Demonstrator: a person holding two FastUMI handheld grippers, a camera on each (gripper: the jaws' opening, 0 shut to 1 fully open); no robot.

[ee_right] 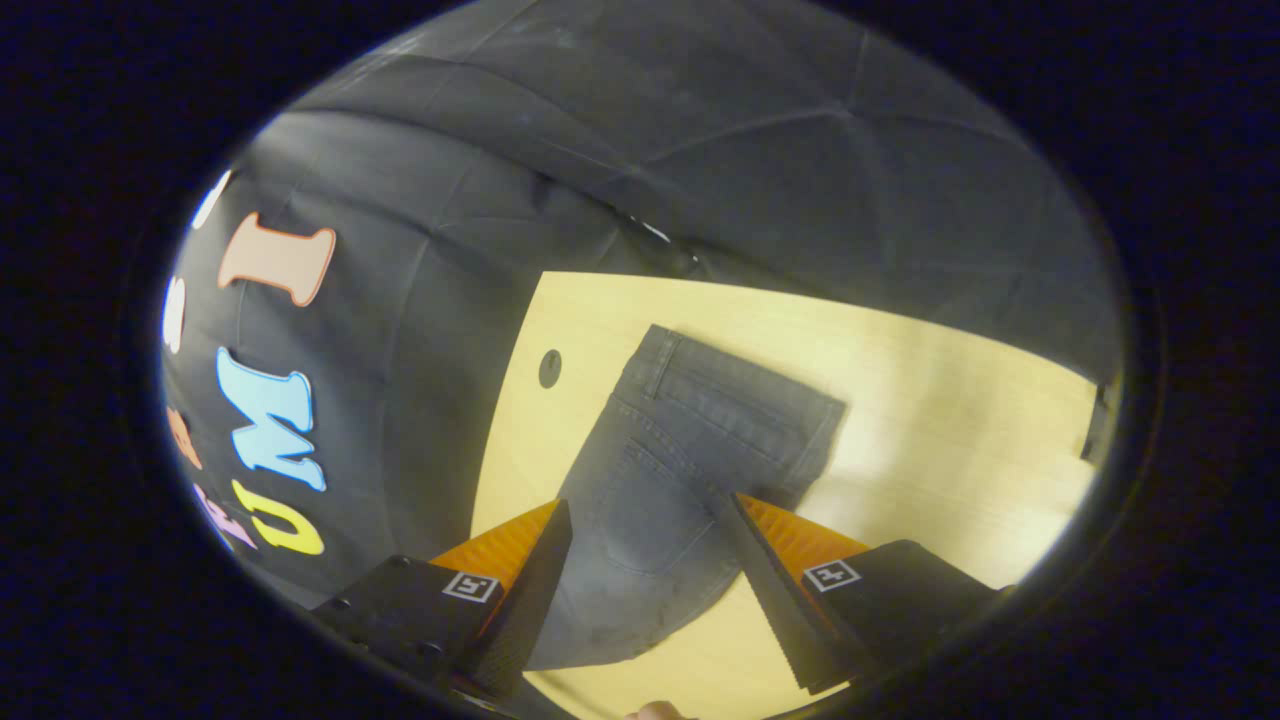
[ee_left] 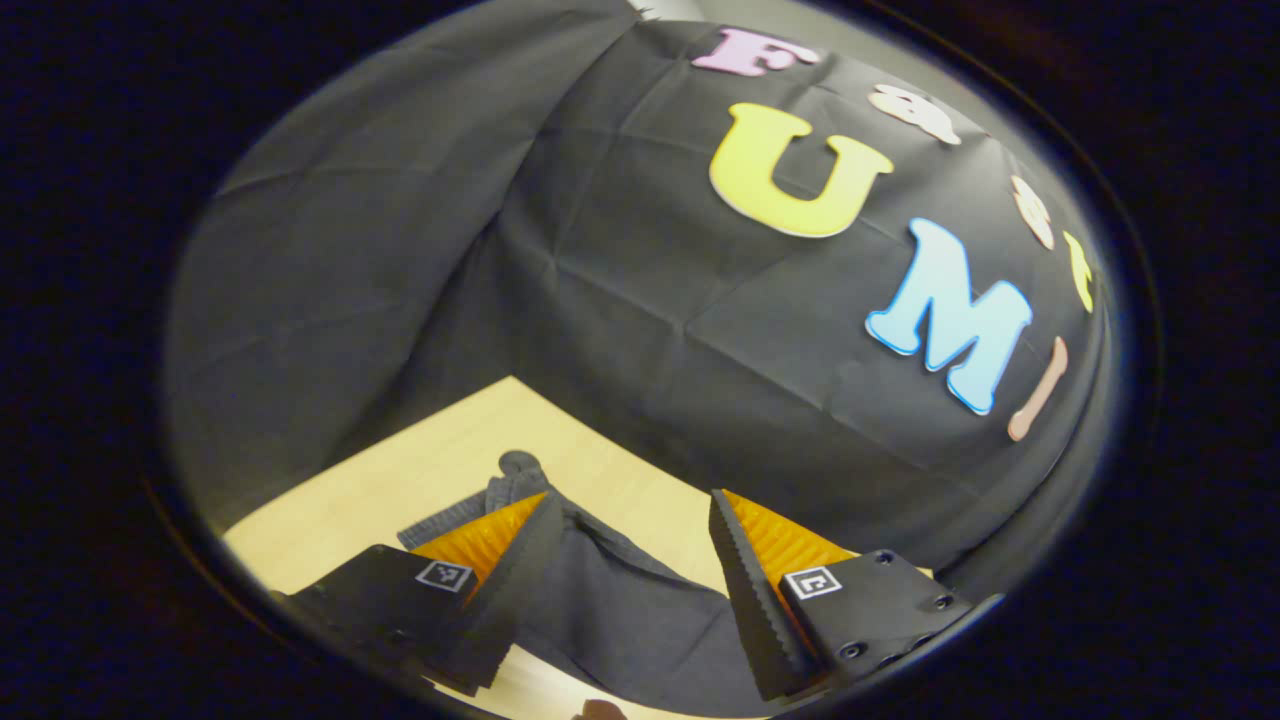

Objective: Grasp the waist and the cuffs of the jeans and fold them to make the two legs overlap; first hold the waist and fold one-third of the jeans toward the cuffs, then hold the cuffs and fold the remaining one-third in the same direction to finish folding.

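Dark grey jeans (ee_right: 690, 450) lie on the light wooden table (ee_right: 930, 400). In the right gripper view the waist end with its back pocket points away toward the table's far edge. My right gripper (ee_right: 650, 520) hangs open above the seat area, its fingers apart and holding nothing. In the left gripper view a rumpled part of the jeans (ee_left: 620, 600) lies flat below my left gripper (ee_left: 632, 510), with a bunched edge past the left finger. That gripper is open too, with nothing between its fingers.
Black cloth (ee_left: 620, 280) walls the booth behind and beside the table (ee_left: 430, 480). A small dark round hole (ee_right: 550, 368) sits in the tabletop near its left edge. Bare wood stretches to the right of the jeans in the right gripper view.
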